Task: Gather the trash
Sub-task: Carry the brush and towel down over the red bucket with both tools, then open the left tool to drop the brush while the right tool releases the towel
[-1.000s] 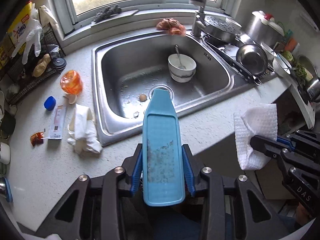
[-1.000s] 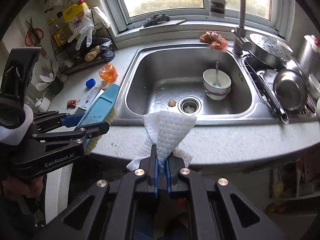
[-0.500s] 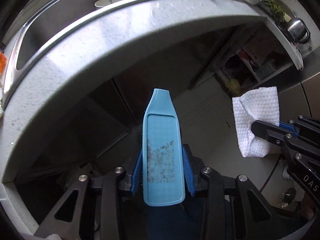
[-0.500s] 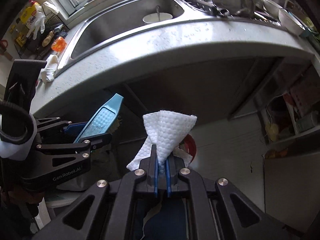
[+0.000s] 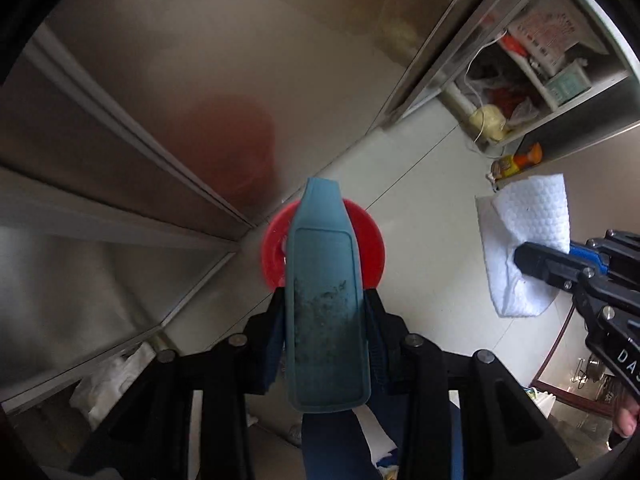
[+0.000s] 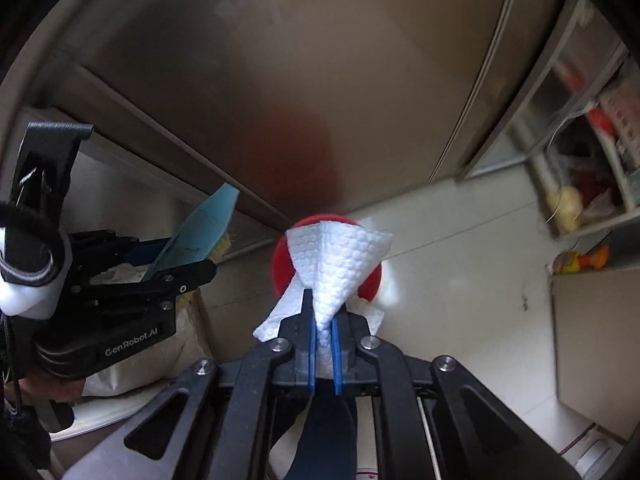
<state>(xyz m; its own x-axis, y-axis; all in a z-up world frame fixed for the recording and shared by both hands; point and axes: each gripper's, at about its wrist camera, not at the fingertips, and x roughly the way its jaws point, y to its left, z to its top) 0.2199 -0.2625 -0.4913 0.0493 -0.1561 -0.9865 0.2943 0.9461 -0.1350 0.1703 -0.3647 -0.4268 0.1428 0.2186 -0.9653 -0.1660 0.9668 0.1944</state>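
My left gripper (image 5: 325, 304) is shut on a light blue scrub brush (image 5: 325, 300) with grime on its back; it also shows at the left of the right wrist view (image 6: 200, 236). My right gripper (image 6: 324, 320) is shut on a white paper towel (image 6: 340, 264), which also shows at the right of the left wrist view (image 5: 528, 248). Both grippers point down at a red bin (image 5: 370, 240) on the floor below the counter. In the right wrist view the red bin (image 6: 282, 264) is mostly hidden behind the towel.
Steel cabinet doors (image 5: 160, 100) rise behind the bin. An open shelf unit (image 5: 532, 80) with bags and packets stands at the right, an orange-topped bottle (image 5: 516, 162) below it. A whitish bag (image 6: 132, 364) lies on the floor at the left.
Both grippers have dropped from counter height and tilted down toward the floor. The sink and counter have left view and the red bin has come into view. Both grips are unchanged.
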